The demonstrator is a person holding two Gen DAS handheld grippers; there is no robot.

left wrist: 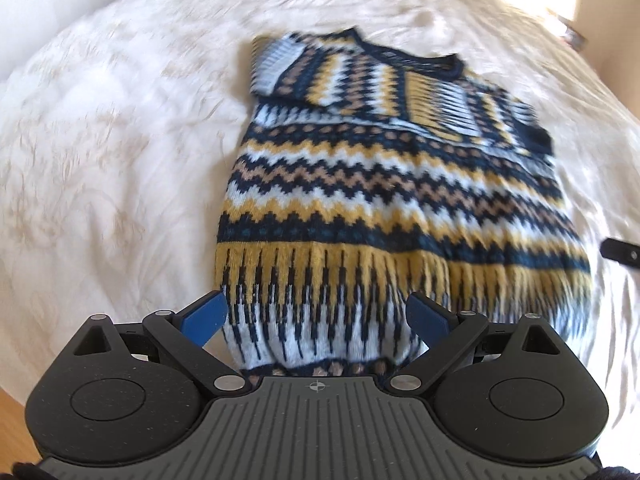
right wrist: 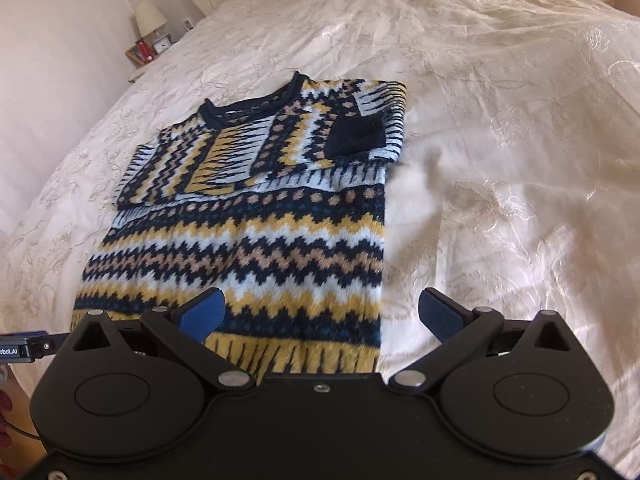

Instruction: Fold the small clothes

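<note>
Knitted wool in navy, mustard, tan and pale blue zigzags: a small sweater [left wrist: 384, 184] lies flat on a cream embroidered bed [left wrist: 120, 160], both sleeves already folded in across the chest, neckline away from me and hem toward me

What could go wrong, as I judge it: the knit is thick and fluffy, so if I pinch only the top layer at the hem, the back layer may stay behind and the fold will come up lopsided. If my two sides lift unevenly, the tucked sleeves could slide out. The bedcover is soft and wrinkled, so a low pinch could catch it too

My left tongs [left wrist: 316, 316] are spread wide, holding nothing, with the pale ribbed hem between the blue pads; I cannot tell whether they touch the knit. My right tongs [right wrist: 320, 314] are equally wide and empty, straddling the sweater's right edge near the hem: one pad over the wool, the other over bare bedcover. A bedside lamp [right wrist: 149, 16] stands far off
</note>
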